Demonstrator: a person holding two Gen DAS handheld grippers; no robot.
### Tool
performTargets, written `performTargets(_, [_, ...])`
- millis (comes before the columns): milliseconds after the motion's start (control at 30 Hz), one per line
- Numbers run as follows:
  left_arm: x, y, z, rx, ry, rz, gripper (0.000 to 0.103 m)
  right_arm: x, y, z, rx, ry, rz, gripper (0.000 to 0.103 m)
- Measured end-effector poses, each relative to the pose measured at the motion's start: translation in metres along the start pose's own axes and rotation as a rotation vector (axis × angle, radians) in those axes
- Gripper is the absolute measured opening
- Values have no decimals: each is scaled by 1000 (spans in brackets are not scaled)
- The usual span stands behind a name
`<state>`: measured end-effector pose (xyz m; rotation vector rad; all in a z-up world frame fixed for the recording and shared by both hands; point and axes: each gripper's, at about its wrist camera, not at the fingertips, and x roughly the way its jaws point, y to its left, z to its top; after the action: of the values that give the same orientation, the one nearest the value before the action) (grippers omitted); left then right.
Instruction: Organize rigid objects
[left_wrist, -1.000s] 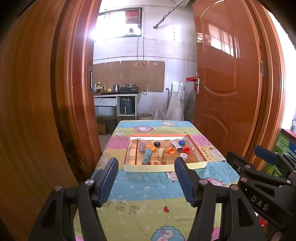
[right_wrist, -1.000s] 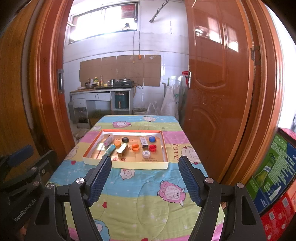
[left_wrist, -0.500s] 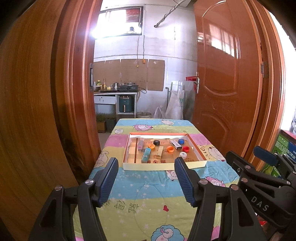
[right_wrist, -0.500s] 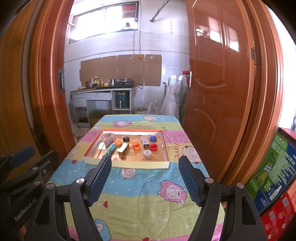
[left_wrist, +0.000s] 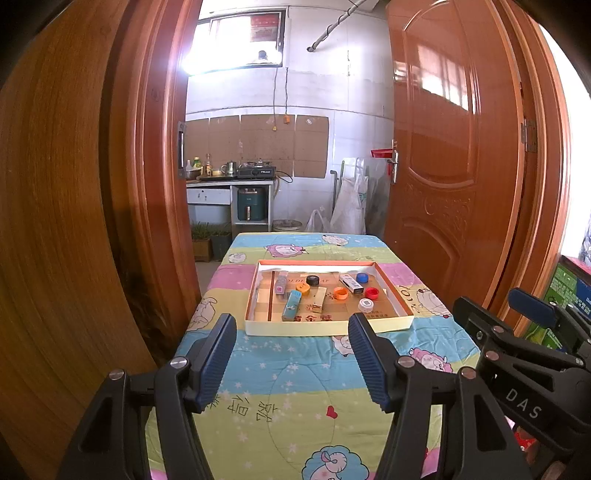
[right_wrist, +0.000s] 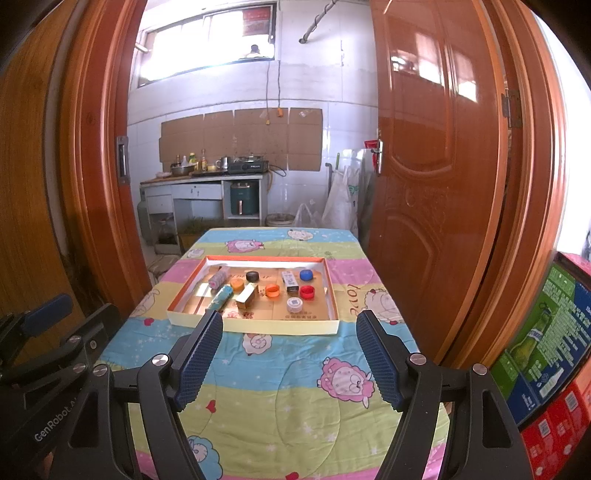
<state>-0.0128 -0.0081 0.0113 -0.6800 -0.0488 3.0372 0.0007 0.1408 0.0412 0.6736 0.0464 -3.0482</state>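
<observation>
Cardboard tray (left_wrist: 328, 326) sits at twelve o'clock on the quilted table (left_wrist: 295, 387), holding caps (left_wrist: 340, 293) and small boxes (left_wrist: 291, 304). Over the last second almost nothing shifts (only slight camera drift). I hold left gripper (left_wrist: 291, 358) and right gripper (right_wrist: 290, 356) spread apart, empty, well short of it.

Table (right_wrist: 384, 354) under a pastel cartoon-sheep quilt (right_wrist: 280, 391), shallow cardboard tray (right_wrist: 258, 326) lying toward its far end, seemingly flat

wooden door (left_wrist: 439, 177), cartoon tablecloth (right_wrist: 280, 373), stove (right_wrist: 247, 167)
</observation>
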Motion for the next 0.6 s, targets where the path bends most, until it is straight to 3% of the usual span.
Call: performTargets(600, [1, 1, -3, 4, 5, -6, 63, 0, 1, -3, 4, 8, 4, 76])
